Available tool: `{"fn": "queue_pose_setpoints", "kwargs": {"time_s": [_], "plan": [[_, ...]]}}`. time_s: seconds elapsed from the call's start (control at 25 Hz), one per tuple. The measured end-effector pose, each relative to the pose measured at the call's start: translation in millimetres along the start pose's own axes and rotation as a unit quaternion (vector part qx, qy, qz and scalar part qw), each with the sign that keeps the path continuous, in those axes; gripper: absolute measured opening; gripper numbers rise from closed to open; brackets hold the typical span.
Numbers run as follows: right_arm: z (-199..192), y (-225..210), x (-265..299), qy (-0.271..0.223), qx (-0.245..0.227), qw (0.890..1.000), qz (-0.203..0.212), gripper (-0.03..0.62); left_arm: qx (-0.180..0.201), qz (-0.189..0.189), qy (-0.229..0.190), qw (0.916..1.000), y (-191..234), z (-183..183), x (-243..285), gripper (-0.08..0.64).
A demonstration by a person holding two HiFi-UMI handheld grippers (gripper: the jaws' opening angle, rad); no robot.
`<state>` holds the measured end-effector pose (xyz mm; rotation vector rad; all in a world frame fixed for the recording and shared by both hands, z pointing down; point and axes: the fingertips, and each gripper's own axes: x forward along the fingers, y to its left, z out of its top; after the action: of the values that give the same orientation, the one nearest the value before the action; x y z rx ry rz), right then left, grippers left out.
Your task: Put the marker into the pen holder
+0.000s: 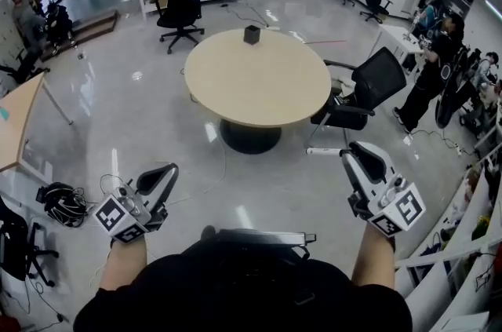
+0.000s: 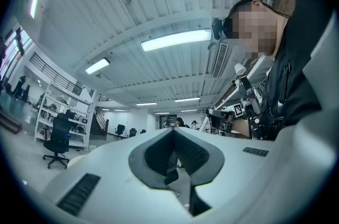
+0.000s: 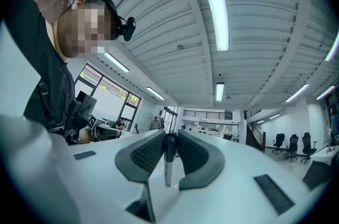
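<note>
The black pen holder [image 1: 252, 34] stands at the far edge of the round beige table [image 1: 259, 79], well ahead of both grippers. My right gripper [image 1: 357, 154] is held low at the right, close to the person's body, and is shut on a marker [image 3: 168, 167] with a black cap and pale barrel that stands upright between the pads [image 3: 148, 151]. My left gripper [image 1: 166, 172] hangs low at the left, its jaws shut with nothing between them [image 2: 172, 133]. Both grippers point up toward the ceiling.
A black office chair [image 1: 365, 91] sits at the table's right side and another [image 1: 182, 5] stands beyond it at the back. A wooden desk [image 1: 14, 122] is at the left, with cables [image 1: 63, 205] on the glossy floor. People stand at the right [image 1: 435, 71].
</note>
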<state>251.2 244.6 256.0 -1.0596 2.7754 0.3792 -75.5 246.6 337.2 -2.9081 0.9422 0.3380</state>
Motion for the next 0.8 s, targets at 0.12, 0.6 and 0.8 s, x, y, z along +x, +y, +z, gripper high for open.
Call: {"fn": "queue_pose_setpoints", "kwargs": {"time_s": [0.12, 0.6, 0.8], "plan": [[-8.4, -18.4, 56.9, -0.002, -0.004, 1.0, -0.01, 0.087, 0.001, -0.013, -0.009, 0.9999, 66.5, 2.7, 14.3, -0.003], [-45.1, -77.6, 225.1, 0.011, -0.019, 0.999, -0.035, 0.087, 0.001, -0.036, -0.004, 0.9994, 255.7, 3.7, 43.2, -0.003], [-75.7, -134.4, 245.6, 0.011, -0.007, 0.999, -0.035, 0.087, -0.011, -0.029, 0.013, 0.9994, 293.7, -23.4, 85.9, -0.003]]}}
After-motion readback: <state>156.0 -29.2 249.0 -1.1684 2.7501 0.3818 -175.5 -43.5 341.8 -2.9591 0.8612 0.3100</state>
